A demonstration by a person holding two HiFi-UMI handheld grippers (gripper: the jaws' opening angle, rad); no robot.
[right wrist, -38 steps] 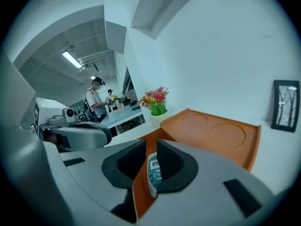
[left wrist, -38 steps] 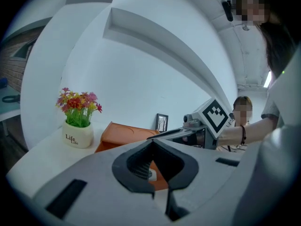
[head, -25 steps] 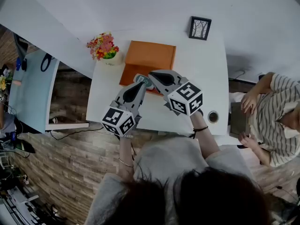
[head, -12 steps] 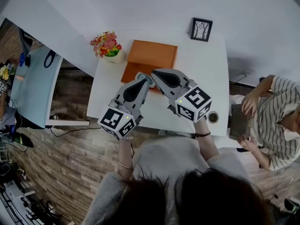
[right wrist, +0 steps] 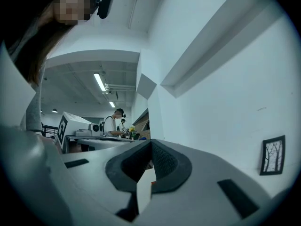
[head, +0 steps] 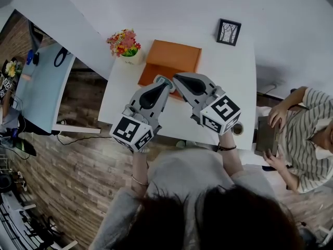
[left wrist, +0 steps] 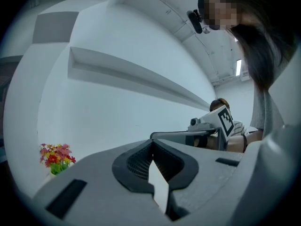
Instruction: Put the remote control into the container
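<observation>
An orange container (head: 173, 61) lies flat at the back middle of the white table (head: 229, 82). At its near edge a small grey-green object (head: 163, 80) shows between the two gripper tips; I cannot tell whether it is the remote control. My left gripper (head: 167, 85) (left wrist: 151, 144) points at that edge with its jaws meeting at the tip and nothing seen between them. My right gripper (head: 176, 78) (right wrist: 150, 142) lies close beside it, jaws also together and empty. Both gripper views look up at the white wall, so the table and container are hidden there.
A pot of flowers (head: 125, 44) (left wrist: 56, 157) stands left of the container. A small framed picture (head: 229, 32) (right wrist: 273, 155) leans on the wall at the back right. A dark round thing (head: 238, 129) sits by the table's near right edge. A seated person in stripes (head: 307, 134) is at the right.
Both grippers have crept forward toward the container's near edge, their tips drawing closer together. The right gripper's marker cube has swung to the right. Jaws stay together.
</observation>
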